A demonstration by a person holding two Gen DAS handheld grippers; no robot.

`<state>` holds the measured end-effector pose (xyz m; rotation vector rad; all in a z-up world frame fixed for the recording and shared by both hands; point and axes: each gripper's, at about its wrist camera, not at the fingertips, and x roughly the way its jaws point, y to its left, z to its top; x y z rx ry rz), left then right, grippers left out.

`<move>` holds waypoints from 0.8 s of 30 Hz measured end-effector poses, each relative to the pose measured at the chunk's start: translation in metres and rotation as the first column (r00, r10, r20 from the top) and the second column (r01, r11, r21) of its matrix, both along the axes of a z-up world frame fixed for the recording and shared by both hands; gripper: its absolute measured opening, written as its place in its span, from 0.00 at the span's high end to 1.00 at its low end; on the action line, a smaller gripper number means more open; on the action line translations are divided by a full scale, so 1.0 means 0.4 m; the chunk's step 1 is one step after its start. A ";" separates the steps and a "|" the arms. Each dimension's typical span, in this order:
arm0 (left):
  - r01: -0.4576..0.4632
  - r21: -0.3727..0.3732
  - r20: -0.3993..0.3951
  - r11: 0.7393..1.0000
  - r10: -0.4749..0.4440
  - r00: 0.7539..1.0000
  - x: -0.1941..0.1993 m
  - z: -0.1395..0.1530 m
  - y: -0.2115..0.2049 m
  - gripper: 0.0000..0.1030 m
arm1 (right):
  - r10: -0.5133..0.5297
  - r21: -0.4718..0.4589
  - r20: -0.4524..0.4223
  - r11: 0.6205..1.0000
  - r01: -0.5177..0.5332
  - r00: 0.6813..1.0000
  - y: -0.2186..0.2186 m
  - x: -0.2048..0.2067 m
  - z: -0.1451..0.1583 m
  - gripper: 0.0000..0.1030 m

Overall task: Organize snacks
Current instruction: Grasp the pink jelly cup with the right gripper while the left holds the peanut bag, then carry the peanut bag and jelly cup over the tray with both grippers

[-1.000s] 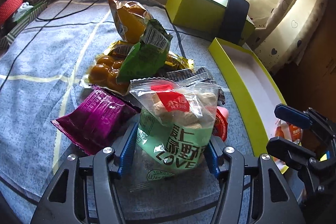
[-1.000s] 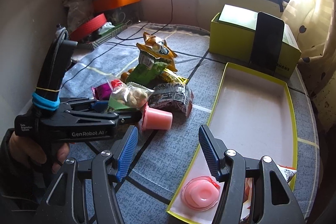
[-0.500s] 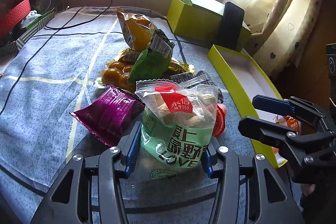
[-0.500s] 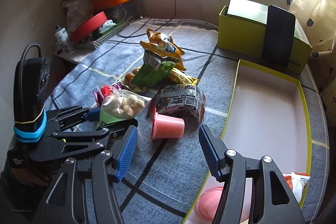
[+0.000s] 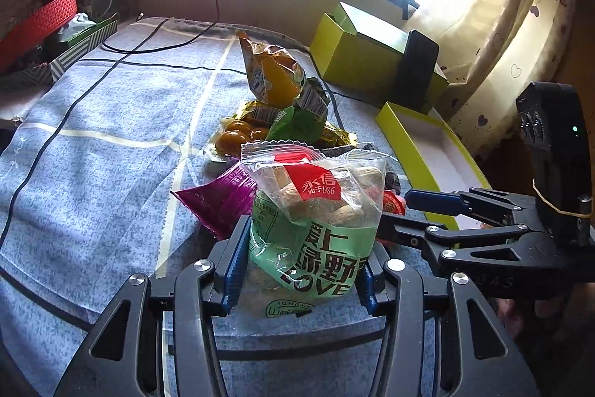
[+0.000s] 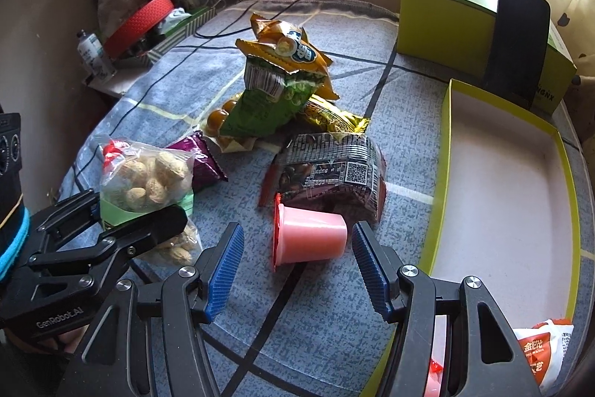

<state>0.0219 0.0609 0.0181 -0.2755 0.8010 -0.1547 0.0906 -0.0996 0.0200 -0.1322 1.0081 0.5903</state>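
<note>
Both wrist views look down close over the snack pile (image 5: 282, 106), sharing the peanut bag (image 6: 148, 181).

peanut bag (image 5: 314, 229): clear and green, upright, bottom centre, left view
pink cup (image 6: 310, 237): on its side, lower centre, right view
snack pile (image 6: 282, 88): centre
yellow tray (image 6: 446, 151): right edge

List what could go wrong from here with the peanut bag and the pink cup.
1. The left tongs pinch the peanut bag only near its bottom, so the slippery film may slide out or the top-heavy bag may flop over.
2. The pink jelly cup lies on its side between the open right tongs; closing on its rounded wall could squirt it away or make it roll.
3. The two tongs work close together and could bump.
</note>
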 end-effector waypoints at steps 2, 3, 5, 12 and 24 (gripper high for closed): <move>0.002 -0.001 0.000 1.000 -0.002 1.000 0.000 0.000 0.001 0.52 | -0.009 -0.014 -0.012 1.000 0.009 1.000 0.005 0.009 -0.008 0.42; 0.002 -0.001 0.000 1.000 -0.002 1.000 0.000 0.000 0.002 0.52 | -0.014 -0.021 -0.018 1.000 0.014 1.000 0.007 0.013 -0.011 0.42; 0.003 0.000 -0.001 1.000 -0.003 1.000 0.000 0.000 0.002 0.52 | -0.022 -0.023 -0.032 1.000 0.021 0.999 0.010 0.021 -0.018 0.42; -0.007 0.007 -0.001 1.000 0.007 1.000 -0.001 0.004 0.008 0.52 | -0.021 0.006 -0.027 1.000 0.021 0.999 0.008 0.019 -0.017 0.62; -0.022 0.027 0.002 0.999 0.022 1.000 -0.009 0.027 0.006 0.52 | 0.009 0.086 0.035 0.996 -0.012 0.999 -0.013 -0.027 0.020 0.62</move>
